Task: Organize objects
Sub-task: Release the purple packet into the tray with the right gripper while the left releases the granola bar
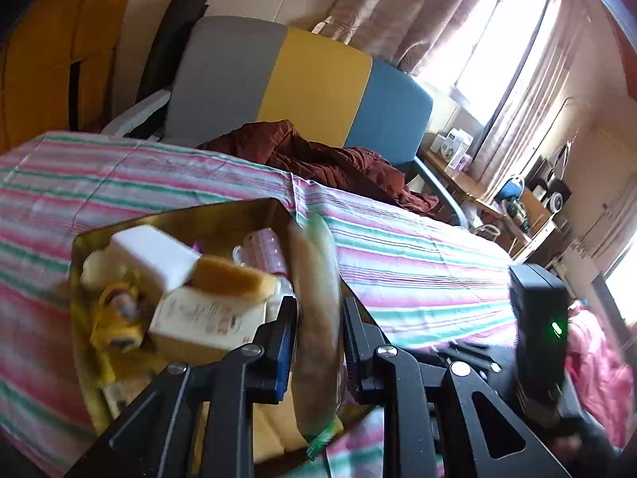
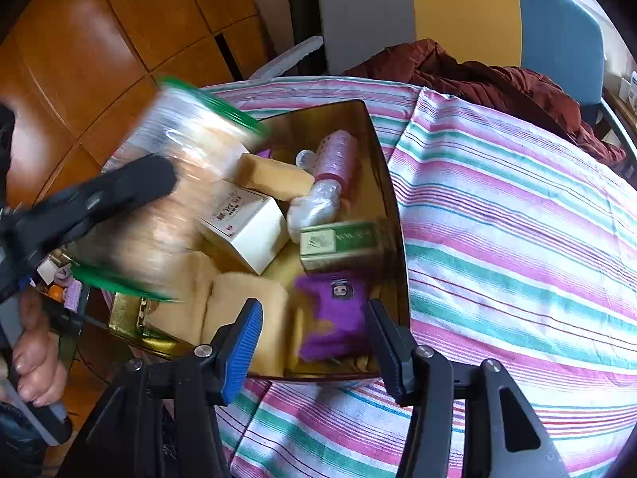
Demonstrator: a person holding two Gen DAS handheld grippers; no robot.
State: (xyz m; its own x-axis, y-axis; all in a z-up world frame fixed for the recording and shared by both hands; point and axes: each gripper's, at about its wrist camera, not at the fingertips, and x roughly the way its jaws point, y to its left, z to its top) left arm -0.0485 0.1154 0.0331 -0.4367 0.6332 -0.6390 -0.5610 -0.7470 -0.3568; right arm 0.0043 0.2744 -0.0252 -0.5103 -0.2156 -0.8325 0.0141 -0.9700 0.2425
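Two left fingers (image 1: 286,330) on zip bag (image 1: 318,318) above gold tin (image 2: 382,167).

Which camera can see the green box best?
The right wrist view. There the green box lies in plain sight inside the gold tin, next to the white box. In the left wrist view I cannot find it: the zip bag held in the left gripper blocks that side of the tin.

Table under striped cloth (image 2: 517,239), gold tin (image 2: 382,167) on it
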